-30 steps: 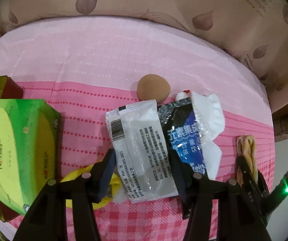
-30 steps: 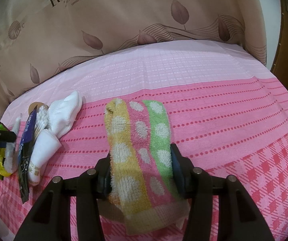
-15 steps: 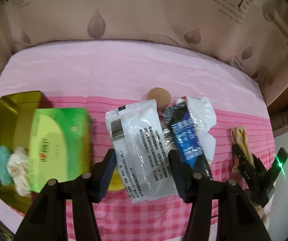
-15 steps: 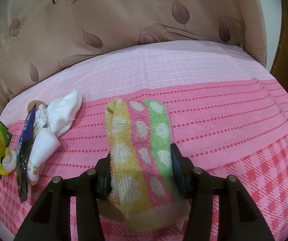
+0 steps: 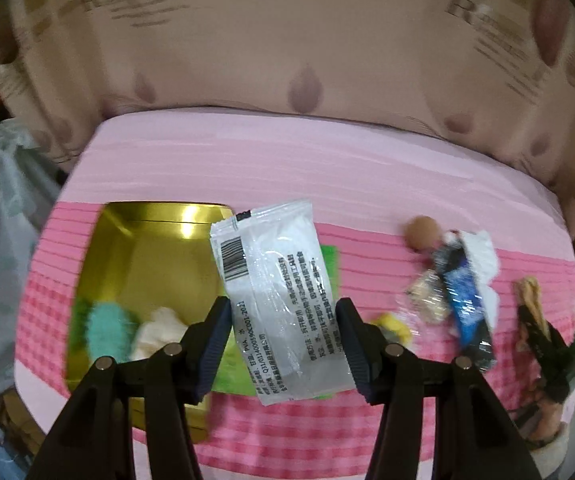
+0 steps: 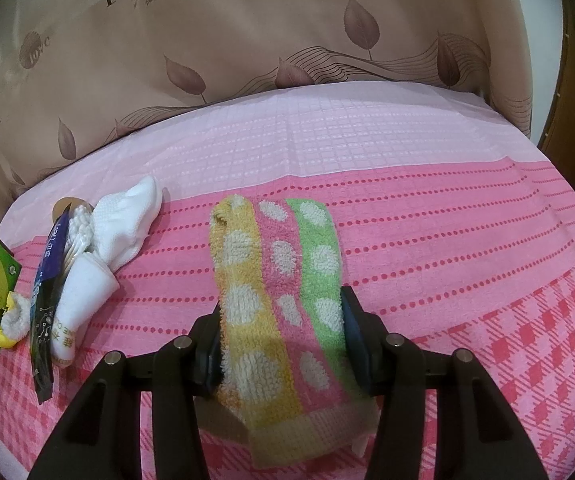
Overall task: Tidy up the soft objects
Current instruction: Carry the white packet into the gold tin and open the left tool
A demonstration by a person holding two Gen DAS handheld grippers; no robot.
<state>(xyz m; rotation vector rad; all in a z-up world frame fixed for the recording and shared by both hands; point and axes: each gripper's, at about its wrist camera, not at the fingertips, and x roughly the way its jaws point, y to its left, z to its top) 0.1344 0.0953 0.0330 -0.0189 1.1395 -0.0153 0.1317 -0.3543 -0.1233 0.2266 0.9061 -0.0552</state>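
My left gripper (image 5: 283, 320) is shut on a white plastic packet (image 5: 271, 272) with a barcode and holds it in the air. Under it stand an open gold tin (image 5: 159, 236) and a green tissue pack (image 5: 329, 260). A teal fluffy item (image 5: 109, 330) and a cream one (image 5: 159, 332) lie in the tin. My right gripper (image 6: 281, 320) is shut on a folded towel (image 6: 279, 248) striped yellow, pink and green with pale dots. The towel rests on the pink cloth (image 6: 447, 240).
White socks (image 6: 123, 224), a bag of cotton swabs (image 6: 77, 228), a dark blue packet (image 6: 47, 300) and a small yellow thing (image 6: 1, 330) lie to the left of the towel. A brown round object (image 5: 421, 232) sits behind them. A leaf-patterned curtain (image 6: 287, 40) backs the table.
My left gripper has risen and swung left with the white packet, from over the pile to over the gold tin. The right gripper and towel have not moved.
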